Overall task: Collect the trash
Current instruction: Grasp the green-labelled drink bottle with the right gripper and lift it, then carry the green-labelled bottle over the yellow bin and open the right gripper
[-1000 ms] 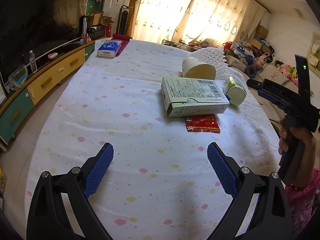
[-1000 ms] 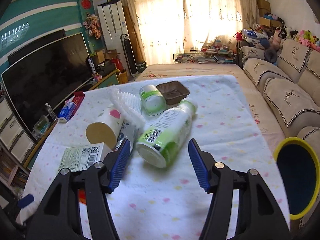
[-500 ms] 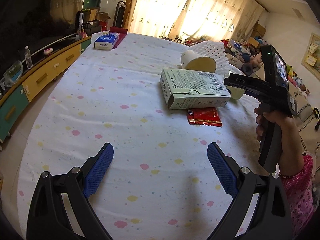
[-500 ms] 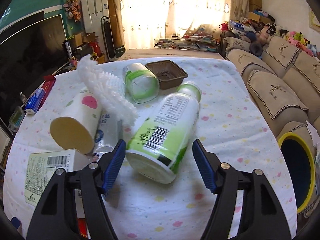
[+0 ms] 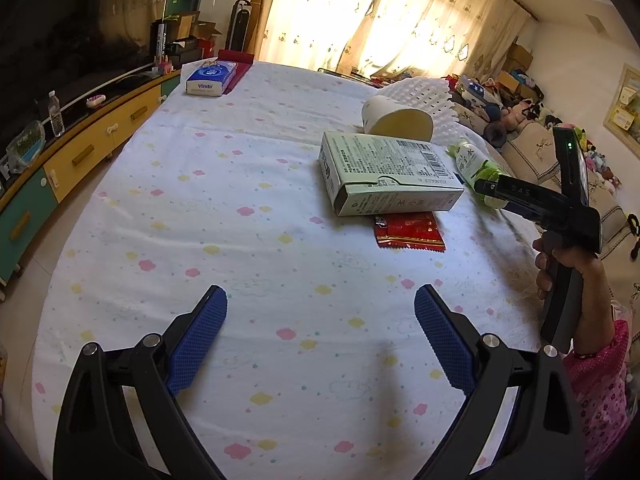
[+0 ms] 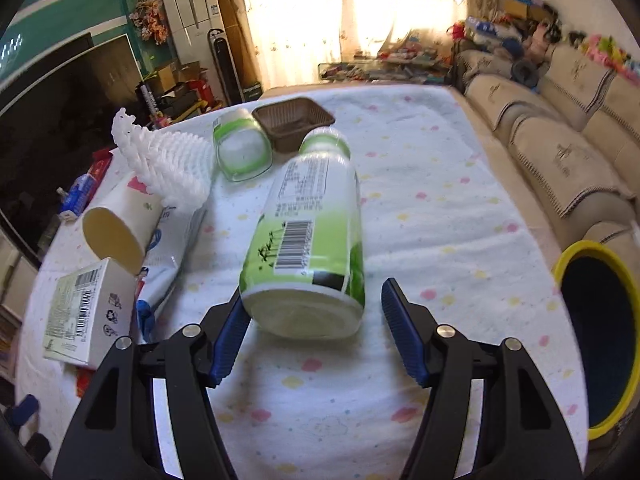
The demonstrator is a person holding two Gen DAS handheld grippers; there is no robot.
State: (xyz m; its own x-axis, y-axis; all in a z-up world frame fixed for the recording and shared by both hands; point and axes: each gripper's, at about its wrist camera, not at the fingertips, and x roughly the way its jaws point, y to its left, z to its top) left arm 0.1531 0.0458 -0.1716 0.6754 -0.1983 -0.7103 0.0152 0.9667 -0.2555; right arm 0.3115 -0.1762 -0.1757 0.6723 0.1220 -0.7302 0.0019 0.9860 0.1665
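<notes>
A green-and-white plastic bottle (image 6: 308, 232) lies on its side on the spotted tablecloth (image 6: 420, 208), base toward me. My right gripper (image 6: 312, 294) is open, with the bottle's base just inside its blue fingertips; the right pad stands clear of it. In the left wrist view the same bottle (image 5: 476, 168) shows past a pale green carton (image 5: 384, 172), with the hand (image 5: 560, 256) holding the right tool beside it. My left gripper (image 5: 320, 292) hangs open over bare cloth, nothing between its fingers.
More litter lies around: a red wrapper (image 5: 408, 232), a tipped paper cup (image 6: 116, 232), white foam netting (image 6: 168, 160), a clear green-banded cup (image 6: 240, 152) and a brown tray (image 6: 294, 120). A yellow-rimmed bin (image 6: 584, 245) stands at the right edge, a sofa (image 6: 560, 140) behind it.
My right gripper has come forward and down, so the bottle's base now sits between its fingers. The left gripper has hardly moved.
</notes>
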